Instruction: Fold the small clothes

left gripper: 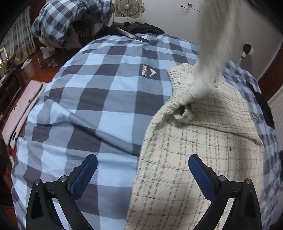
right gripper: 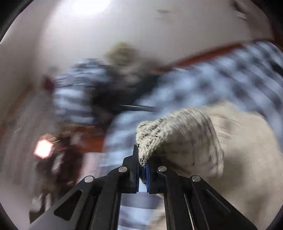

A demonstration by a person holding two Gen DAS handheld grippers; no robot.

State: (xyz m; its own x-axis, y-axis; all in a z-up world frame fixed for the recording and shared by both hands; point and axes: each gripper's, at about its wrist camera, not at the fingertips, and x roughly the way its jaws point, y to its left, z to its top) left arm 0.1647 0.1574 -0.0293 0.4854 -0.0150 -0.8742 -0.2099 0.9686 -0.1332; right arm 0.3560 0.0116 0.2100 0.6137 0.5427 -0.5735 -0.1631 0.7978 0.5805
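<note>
Blue-padded, my left tongs (left gripper: 143,174) stand wide with nothing between them, poised over the near hem of the cream checked garment (left gripper: 203,141), which lies on the bed's blue plaid cover (left gripper: 99,99) from 3 to 6 o'clock. My right tongs (right gripper: 142,169) are clamped on a cream fold of that garment; the cloth rises, blurred, toward 1 o'clock. A fan (left gripper: 126,8) sits at 12.

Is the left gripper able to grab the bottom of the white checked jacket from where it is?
Probably yes. The left gripper is open right above the jacket, nothing lies between, and the jacket's edge sits flat on the bedspread.
</note>
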